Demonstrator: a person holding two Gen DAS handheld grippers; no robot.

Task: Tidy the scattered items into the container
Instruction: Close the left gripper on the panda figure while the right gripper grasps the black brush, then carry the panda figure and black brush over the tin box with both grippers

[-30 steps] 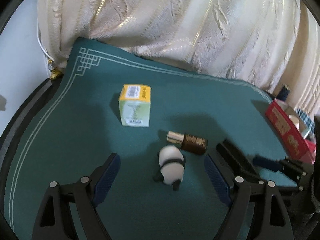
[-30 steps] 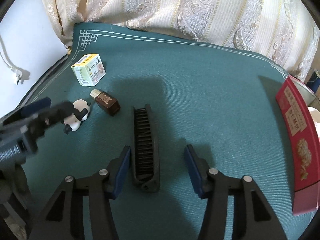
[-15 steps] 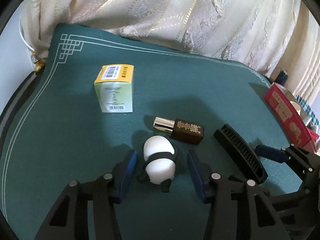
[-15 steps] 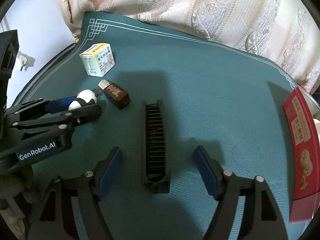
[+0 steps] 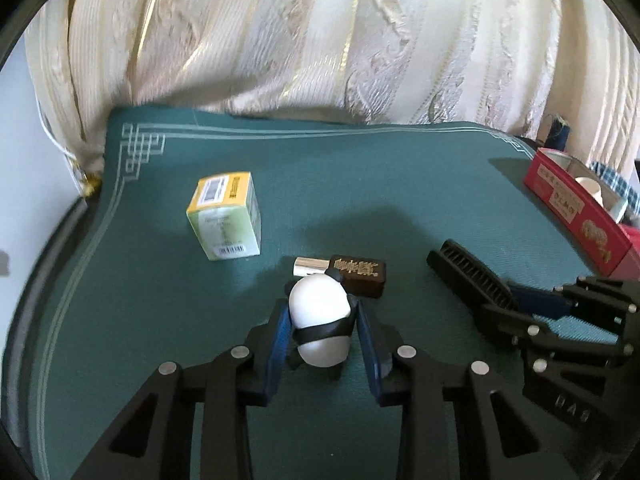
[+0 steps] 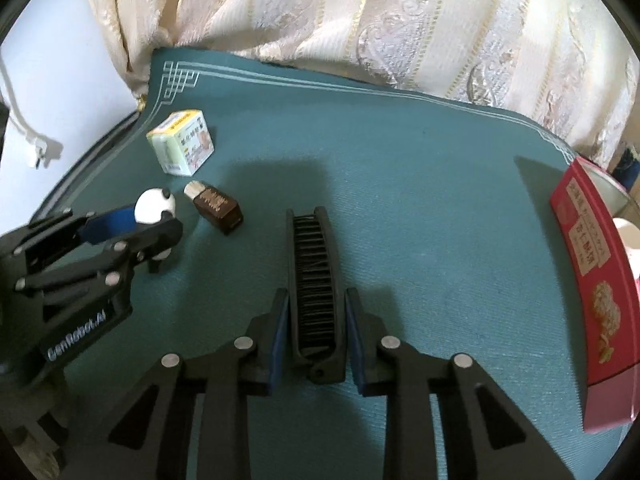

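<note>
Green felt table cover [image 6: 420,200] bears the scattered items. Left gripper [image 5: 322,330], jaws having just closed, clamps the panda figurine [image 5: 320,320]; right gripper [image 6: 314,322], likewise just closed, clamps the near end of the black folding comb [image 6: 314,276]. Both lifts should probably go straight up, since the brown bottle [image 5: 356,274] lies just beside the panda. A yellow-green carton [image 5: 226,216] remains farther back. The red container [image 6: 596,280] stands at the right edge, well apart from both grasped items.

Glossy smooth panda figurine [image 5: 320,320]; matt woven green table cloth [image 5: 360,184]; cardboard carton [image 5: 226,216].
</note>
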